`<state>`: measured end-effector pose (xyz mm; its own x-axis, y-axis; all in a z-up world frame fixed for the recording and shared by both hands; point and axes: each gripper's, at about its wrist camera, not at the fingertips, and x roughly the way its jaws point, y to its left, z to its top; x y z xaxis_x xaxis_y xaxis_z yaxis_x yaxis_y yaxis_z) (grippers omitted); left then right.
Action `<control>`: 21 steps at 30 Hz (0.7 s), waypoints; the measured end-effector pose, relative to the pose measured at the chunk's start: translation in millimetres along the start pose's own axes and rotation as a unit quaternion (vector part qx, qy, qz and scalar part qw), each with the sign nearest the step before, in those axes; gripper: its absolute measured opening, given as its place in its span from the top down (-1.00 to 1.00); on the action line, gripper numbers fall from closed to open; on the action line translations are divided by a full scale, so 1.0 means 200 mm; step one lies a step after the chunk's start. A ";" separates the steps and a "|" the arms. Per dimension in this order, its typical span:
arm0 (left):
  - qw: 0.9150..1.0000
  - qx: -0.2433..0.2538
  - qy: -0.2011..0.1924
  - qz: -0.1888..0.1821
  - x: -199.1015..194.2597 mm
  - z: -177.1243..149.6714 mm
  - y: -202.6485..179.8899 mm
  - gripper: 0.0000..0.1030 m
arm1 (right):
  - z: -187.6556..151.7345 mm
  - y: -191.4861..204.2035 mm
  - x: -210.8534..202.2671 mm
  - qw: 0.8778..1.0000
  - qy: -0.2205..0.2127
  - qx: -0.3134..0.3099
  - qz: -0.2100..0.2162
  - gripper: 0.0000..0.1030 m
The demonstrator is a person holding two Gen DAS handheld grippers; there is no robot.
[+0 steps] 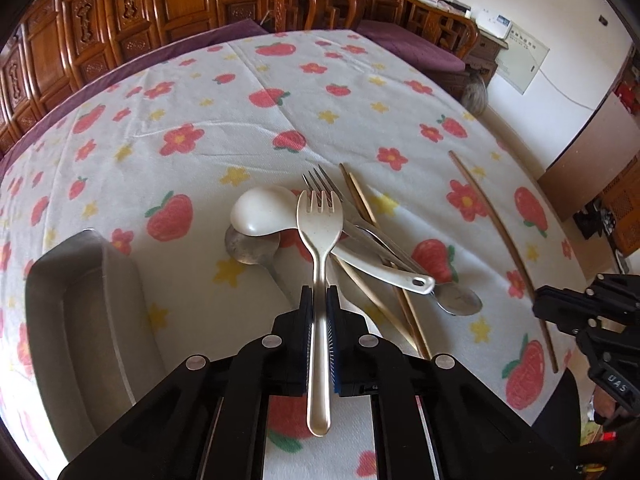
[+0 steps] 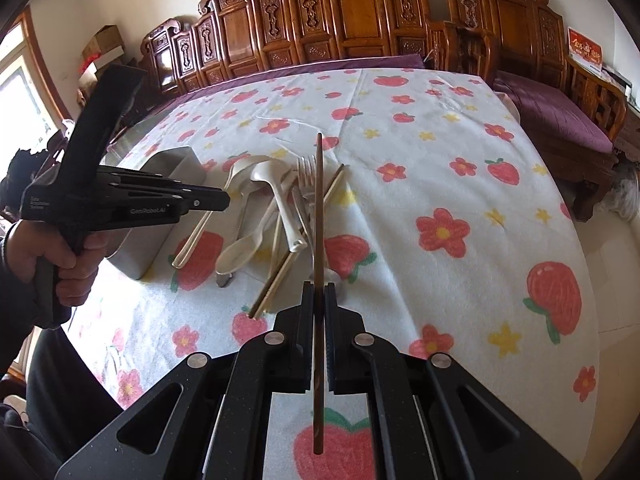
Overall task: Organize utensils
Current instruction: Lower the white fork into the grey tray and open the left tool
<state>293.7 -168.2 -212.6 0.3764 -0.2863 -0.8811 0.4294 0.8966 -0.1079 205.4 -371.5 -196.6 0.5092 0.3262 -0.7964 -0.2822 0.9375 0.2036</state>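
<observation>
Left gripper [image 1: 320, 296] clamped on cream spork [image 1: 319, 224] right of metal bin [image 1: 76, 300], right gripper [image 2: 319, 292] pinching brown chopstick [image 2: 319, 216]

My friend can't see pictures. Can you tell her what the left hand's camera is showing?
The left gripper is shut on the handle of a cream plastic fork, above a pile of spoons, a metal fork and chopsticks on a strawberry tablecloth. A grey metal bin sits to its left.
</observation>
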 end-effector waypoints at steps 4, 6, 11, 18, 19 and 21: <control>1.000 -0.006 -0.018 0.000 -0.13 -0.03 0.03 0.88 | 0.03 0.08 -0.02 1.000 -0.007 -0.010 0.003 0.88; 1.000 -0.012 -0.029 0.001 -0.20 -0.05 0.06 0.88 | 0.06 0.13 -0.03 1.000 -0.012 -0.016 0.006 0.88; 0.998 -0.030 -0.057 0.010 -0.38 -0.11 0.17 0.88 | 0.12 0.26 -0.03 0.999 -0.021 -0.032 0.018 0.88; 0.995 -0.059 -0.071 0.037 -0.51 -0.18 0.38 0.88 | 0.20 0.45 0.00 0.998 -0.029 -0.047 0.035 0.88; 0.995 -0.065 -0.069 0.041 -0.51 -0.19 0.42 0.88 | 0.21 0.47 0.01 0.998 -0.029 -0.049 0.037 0.88; 0.994 -0.078 -0.066 0.045 -0.50 -0.21 0.49 0.88 | 0.23 0.52 0.01 0.997 -0.029 -0.054 0.040 0.88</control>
<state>262.9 -37.4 -154.7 0.5157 -0.2351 -0.8239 0.2606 0.9591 -0.1106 214.2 -267.8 -152.1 0.5258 0.4096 -0.7455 -0.4081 0.8905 0.2014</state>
